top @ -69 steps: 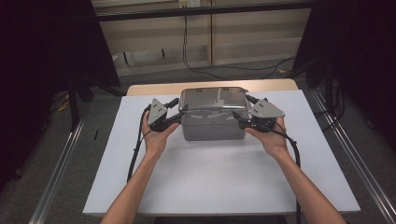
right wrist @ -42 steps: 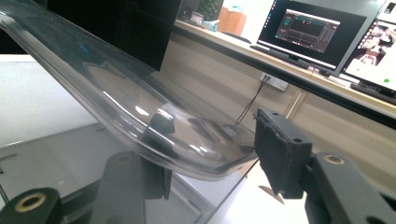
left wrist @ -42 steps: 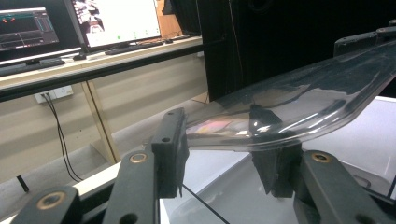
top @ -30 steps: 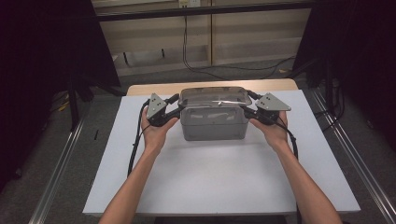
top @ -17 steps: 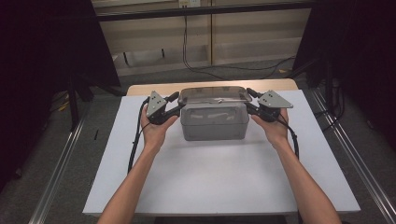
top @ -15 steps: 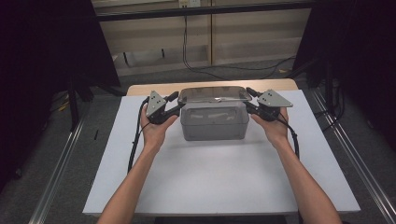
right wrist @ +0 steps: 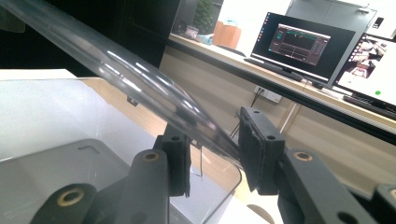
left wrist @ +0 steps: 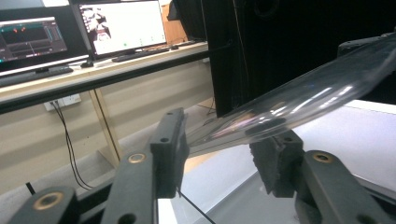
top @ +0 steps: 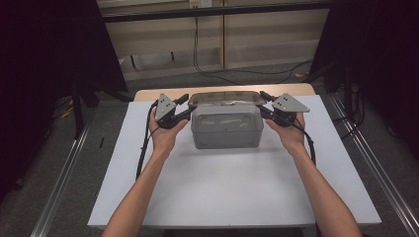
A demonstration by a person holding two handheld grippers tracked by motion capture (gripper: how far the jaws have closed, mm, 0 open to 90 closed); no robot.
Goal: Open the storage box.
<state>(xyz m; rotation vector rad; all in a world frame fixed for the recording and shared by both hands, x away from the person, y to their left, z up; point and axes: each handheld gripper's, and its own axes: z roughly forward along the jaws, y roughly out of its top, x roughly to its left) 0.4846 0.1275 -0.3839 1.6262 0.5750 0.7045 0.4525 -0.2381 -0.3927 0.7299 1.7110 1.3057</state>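
While the grey box (top: 226,127) sits at the far middle of the white table (top: 232,187), its clear lid (top: 225,98) hangs tilted just above it. The left gripper (top: 184,105) pinches the lid's left end, jaws just eased. The right gripper (top: 264,102) clamps the right end, jaws just tightened.

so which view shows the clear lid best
The high view: the clear lid shows whole, lifted above the grey box, with the left gripper and right gripper at its ends. The left gripper view and right gripper view each show just one end between the jaws.
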